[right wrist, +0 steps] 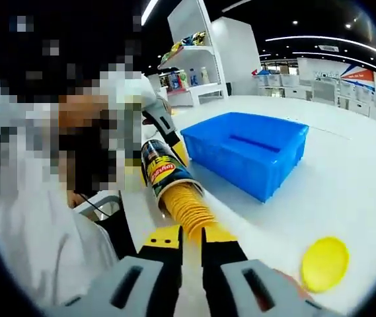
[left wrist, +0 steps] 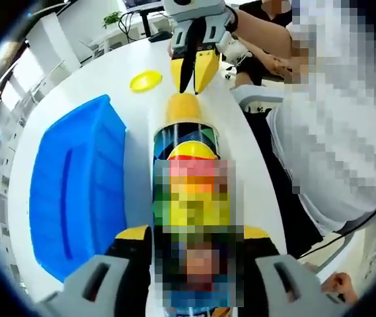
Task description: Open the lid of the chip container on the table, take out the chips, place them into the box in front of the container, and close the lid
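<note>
While left tongs clamp chip container, right tongs pinch chips; lid, blue box beside.

Left gripper: jaws clamped around the near end of the chip can, which lies on its side.
Chips: a yellow stack poking out of the can's far, open end.
Right gripper: at the far side, yellow-tipped jaws nearly together on the end of the stack.
Yellow lid: flat on the white table, far left of the can.
Blue box: just left of the can.
</note>
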A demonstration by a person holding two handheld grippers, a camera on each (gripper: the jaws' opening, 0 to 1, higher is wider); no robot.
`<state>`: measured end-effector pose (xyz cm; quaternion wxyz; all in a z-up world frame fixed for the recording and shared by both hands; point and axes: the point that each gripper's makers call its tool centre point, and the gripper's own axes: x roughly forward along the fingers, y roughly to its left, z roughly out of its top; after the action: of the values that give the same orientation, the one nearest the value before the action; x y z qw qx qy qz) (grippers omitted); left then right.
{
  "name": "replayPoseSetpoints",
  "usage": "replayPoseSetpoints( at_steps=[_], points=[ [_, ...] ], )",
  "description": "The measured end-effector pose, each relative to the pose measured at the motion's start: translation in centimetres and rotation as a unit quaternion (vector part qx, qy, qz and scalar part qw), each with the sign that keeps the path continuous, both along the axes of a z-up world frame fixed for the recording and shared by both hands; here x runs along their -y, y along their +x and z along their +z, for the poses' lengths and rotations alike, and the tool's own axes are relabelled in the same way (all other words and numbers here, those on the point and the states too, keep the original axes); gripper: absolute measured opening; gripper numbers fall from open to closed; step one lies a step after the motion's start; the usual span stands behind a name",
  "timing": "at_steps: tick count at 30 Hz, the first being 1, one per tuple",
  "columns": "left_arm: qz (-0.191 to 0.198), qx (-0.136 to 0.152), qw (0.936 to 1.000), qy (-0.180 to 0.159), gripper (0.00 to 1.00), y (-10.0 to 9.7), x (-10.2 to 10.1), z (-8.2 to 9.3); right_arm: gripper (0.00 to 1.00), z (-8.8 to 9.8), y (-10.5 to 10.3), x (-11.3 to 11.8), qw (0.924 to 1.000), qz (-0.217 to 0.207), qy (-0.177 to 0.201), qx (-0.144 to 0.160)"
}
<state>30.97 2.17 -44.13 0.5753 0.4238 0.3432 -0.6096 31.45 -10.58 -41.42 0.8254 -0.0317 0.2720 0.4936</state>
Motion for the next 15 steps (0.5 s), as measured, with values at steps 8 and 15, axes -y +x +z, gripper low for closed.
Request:
replayPoseSetpoints(
  at_steps=[8,15],
  points=[
    [-0.001,0.002,1.0,-0.004,0.49,0.31,-0.07,0.14,0.1,-0.04,0.14,0.06,0.9999,0.001,-0.012,0.012],
    [-0.003,0.0,1.0,-0.002,0.49,0.07,-0.22,0.04,0.07,-0.37,0.28,0.24,0.9994,0.001,-0.028,0.022]
  ],
)
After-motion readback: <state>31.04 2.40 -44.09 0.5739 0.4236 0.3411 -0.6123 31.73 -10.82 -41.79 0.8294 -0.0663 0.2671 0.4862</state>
